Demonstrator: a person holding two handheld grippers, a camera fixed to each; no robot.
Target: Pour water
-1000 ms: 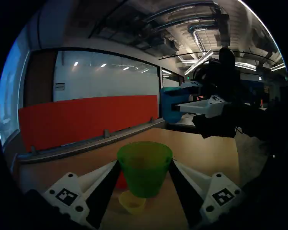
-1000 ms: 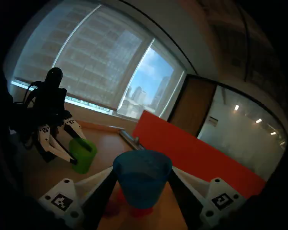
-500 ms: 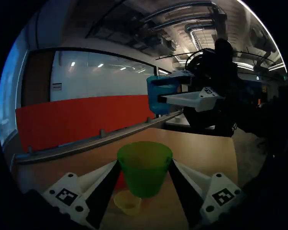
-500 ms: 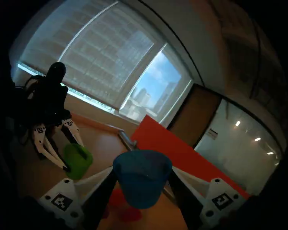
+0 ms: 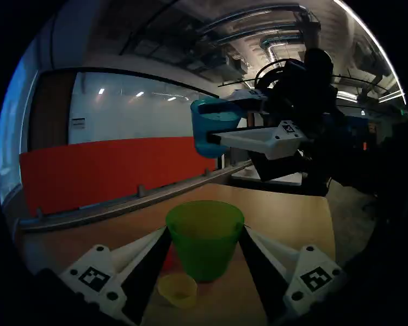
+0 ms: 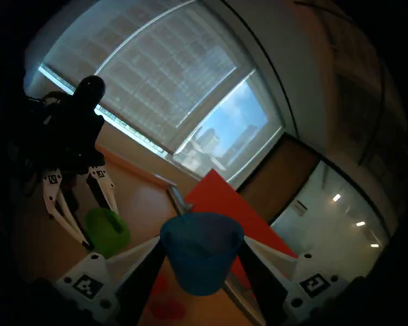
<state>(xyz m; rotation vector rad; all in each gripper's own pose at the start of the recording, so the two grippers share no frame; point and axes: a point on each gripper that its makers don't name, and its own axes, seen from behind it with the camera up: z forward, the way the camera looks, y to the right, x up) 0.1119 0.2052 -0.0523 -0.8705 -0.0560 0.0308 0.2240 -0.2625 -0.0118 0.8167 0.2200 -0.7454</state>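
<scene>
- Your left hand-held gripper [image 5: 204, 233] was clenched on the green cup [image 5: 205, 255], with one finger pressed against each side of its wall. The cup sat upright between them, mouth up.
- The pictures did not show whether the green cup rested on the wooden tabletop [image 5: 291, 209] or hung just above it.
- A small yellow cup [image 5: 177, 289] stood on the tabletop just below and in front of the green cup. A red object [image 5: 169, 259] showed behind the green cup's lower left edge, too hidden to name.
- Your right hand-held gripper [image 5: 207, 124] grasped the blue cup [image 5: 215, 130], one finger above and one below as the left gripper view showed it. You held it well clear of the tabletop, higher than the green cup and beyond it.
- The blue cup was close to upright with its rim uppermost. You could not tell whether it held water.
- In the right gripper view, the blue cup sat between the two near fingers, with the green cup lower left of it and apart from it.
- Two red shapes [image 6: 166, 309] lay on the tabletop below the blue cup, blurred.
- A red wall panel [image 5: 106, 168] ran behind the tabletop, and a large window [image 6: 166, 98] stood beyond your left hand-held gripper.
</scene>
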